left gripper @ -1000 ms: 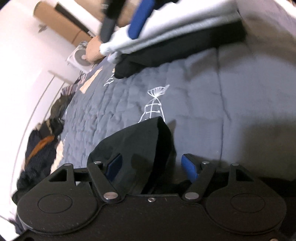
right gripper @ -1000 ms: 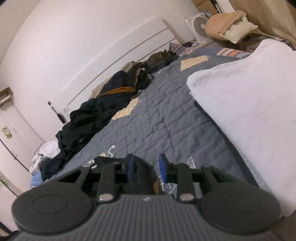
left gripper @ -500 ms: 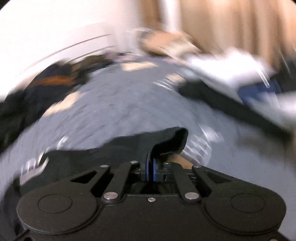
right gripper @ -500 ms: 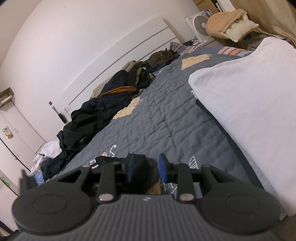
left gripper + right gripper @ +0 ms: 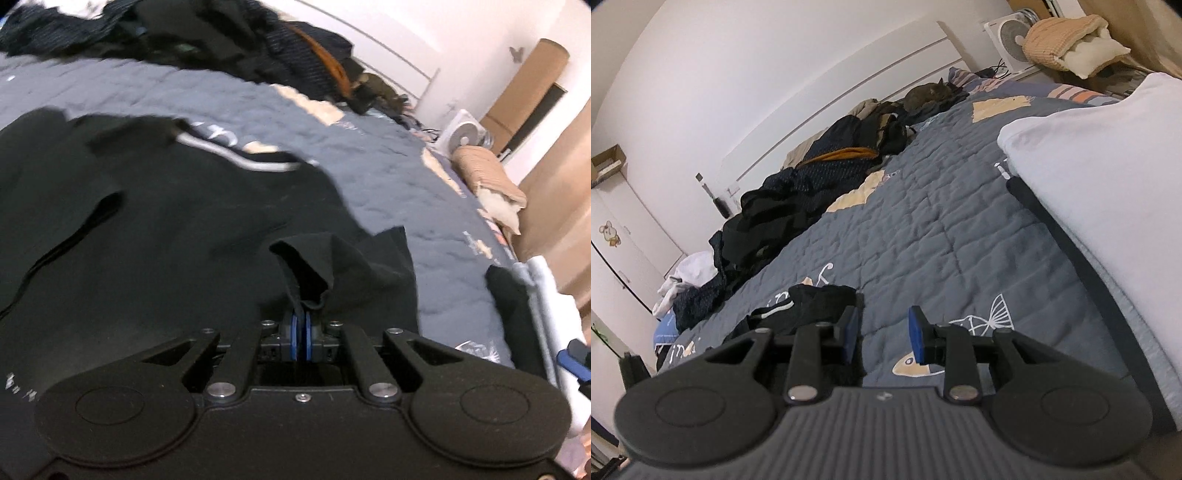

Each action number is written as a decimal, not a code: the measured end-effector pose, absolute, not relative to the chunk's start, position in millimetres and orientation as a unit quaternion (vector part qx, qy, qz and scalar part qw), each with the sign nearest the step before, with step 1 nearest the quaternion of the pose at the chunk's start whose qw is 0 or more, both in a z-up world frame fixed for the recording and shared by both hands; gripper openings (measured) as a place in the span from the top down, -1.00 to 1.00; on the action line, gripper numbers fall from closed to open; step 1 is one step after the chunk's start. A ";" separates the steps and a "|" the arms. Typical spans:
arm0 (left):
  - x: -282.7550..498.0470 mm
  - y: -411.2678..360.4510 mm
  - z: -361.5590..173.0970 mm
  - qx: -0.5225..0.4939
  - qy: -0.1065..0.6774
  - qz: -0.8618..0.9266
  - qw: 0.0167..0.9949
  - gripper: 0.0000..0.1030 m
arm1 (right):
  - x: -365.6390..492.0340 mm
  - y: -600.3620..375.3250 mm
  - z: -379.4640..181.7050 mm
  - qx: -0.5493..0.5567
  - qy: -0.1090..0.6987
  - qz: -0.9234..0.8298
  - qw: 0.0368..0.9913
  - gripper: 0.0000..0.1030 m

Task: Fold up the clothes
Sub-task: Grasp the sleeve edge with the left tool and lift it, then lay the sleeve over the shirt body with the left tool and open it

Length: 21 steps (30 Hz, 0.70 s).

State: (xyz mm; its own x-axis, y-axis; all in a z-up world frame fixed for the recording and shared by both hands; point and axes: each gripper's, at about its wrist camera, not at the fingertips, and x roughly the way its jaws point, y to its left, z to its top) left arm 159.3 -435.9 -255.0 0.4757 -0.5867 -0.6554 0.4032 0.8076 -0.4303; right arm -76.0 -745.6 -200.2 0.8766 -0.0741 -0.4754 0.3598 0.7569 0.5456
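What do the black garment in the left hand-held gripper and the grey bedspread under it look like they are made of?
Black garment: apparently a soft, matte knit such as cotton jersey; it drapes limply and puckers where the shut left hand-held gripper pinches it. Grey bedspread: quilted, padded fabric, matte, with stitched squares and printed figures. The exact fibre of either cannot be told.

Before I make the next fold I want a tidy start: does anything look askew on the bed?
Yes. The black garment lies rumpled on the quilt, one corner pinched up in the shut left gripper. An unsorted heap of dark clothes lies along the bed's far side.
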 end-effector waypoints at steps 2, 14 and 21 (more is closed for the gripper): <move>156.6 -426.0 -256.5 -0.112 0.420 -0.285 0.854 0.82 | -74.6 -744.2 -200.8 0.326 0.222 -0.119 0.911 0.44; 145.3 -405.9 -252.9 -0.115 0.430 -0.301 0.844 0.10 | -40.3 -693.4 -215.1 0.251 0.325 0.011 0.912 0.44; 123.8 -364.3 -233.7 -0.115 0.411 -0.303 0.852 0.05 | -31.0 -663.4 -226.1 0.205 0.386 0.054 0.898 0.44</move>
